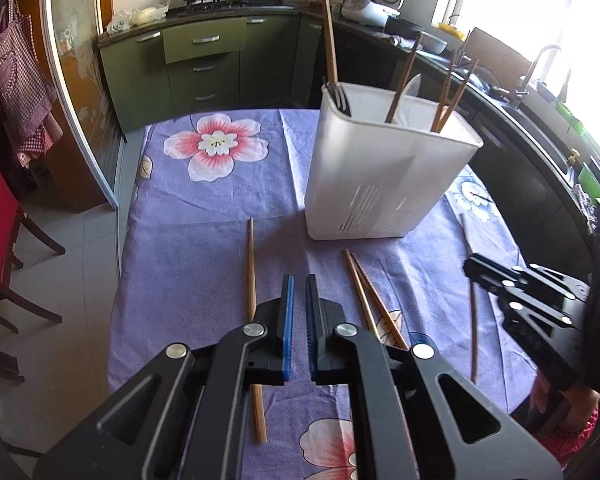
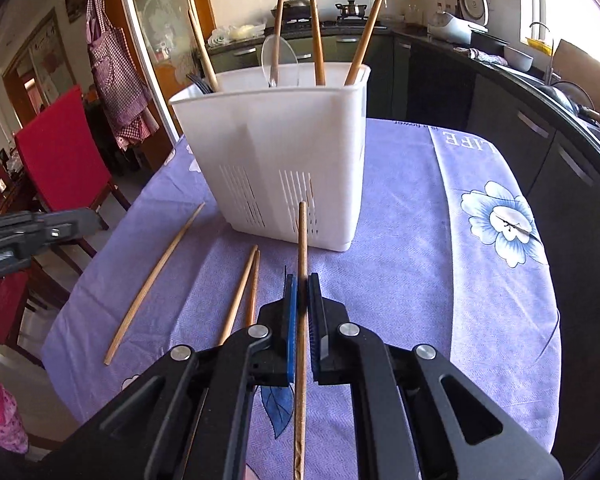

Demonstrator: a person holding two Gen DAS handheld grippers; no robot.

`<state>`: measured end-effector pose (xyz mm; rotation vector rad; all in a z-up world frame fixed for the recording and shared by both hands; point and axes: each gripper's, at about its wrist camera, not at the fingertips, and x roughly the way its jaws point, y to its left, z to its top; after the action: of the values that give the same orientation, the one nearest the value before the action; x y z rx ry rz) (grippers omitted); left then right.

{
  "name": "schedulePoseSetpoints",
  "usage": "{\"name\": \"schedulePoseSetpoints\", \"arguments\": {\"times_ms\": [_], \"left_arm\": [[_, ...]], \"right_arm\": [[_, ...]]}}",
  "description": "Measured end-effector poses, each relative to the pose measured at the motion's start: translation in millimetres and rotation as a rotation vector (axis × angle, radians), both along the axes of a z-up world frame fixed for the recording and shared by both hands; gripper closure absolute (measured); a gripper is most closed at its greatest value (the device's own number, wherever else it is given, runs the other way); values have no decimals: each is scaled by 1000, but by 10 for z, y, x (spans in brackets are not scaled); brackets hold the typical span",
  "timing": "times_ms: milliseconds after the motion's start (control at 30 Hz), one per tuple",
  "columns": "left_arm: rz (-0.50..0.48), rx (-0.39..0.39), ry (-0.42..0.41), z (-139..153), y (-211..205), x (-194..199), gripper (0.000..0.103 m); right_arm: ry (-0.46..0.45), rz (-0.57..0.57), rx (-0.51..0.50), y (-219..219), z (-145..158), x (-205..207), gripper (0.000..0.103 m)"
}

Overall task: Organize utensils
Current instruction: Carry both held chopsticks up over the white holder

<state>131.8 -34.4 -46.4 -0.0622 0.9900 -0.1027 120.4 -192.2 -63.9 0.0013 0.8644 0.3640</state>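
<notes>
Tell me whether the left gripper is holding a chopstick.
No: the left gripper has its jaws shut on nothing, above the purple flowered tablecloth.

Sunlit kitchen, green cabinets [image 1: 204, 68], red chair [image 2: 64, 148], bright window [image 1: 540, 12]

The tablecloth [image 2: 400, 208] is showing a matt woven cloth with a printed floral pattern. The utensil holder [image 2: 284, 152] at frame centre is appearing as smooth, translucent white plastic, and the chopsticks [image 2: 302, 248] are presenting matt brown wood. The right gripper [image 2: 302, 300] is displaying matt black plastic with bright metal pins.
</notes>
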Motion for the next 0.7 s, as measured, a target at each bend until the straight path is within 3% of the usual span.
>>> {"name": "schedulePoseSetpoints", "arguments": {"times_ms": [67, 167, 300, 500, 567, 700], "left_arm": [[22, 43, 64, -214, 30, 247, 96], [50, 85, 151, -543, 102, 550, 86], [54, 115, 222, -814, 137, 736, 86], [51, 121, 245, -908, 112, 812, 86], [51, 119, 248, -906, 107, 825, 96], [48, 108, 237, -849, 104, 776, 97]], "right_arm": [[-7, -2, 6, -55, 50, -49, 97], [-10, -4, 18, -122, 87, -92, 97], [-7, -16, 28, -197, 77, -106, 97], [0, -20, 41, -188, 29, -74, 97], [-2, -17, 46, -178, 31, -79, 97], [-17, -17, 54, -196, 98, -118, 97]]}}
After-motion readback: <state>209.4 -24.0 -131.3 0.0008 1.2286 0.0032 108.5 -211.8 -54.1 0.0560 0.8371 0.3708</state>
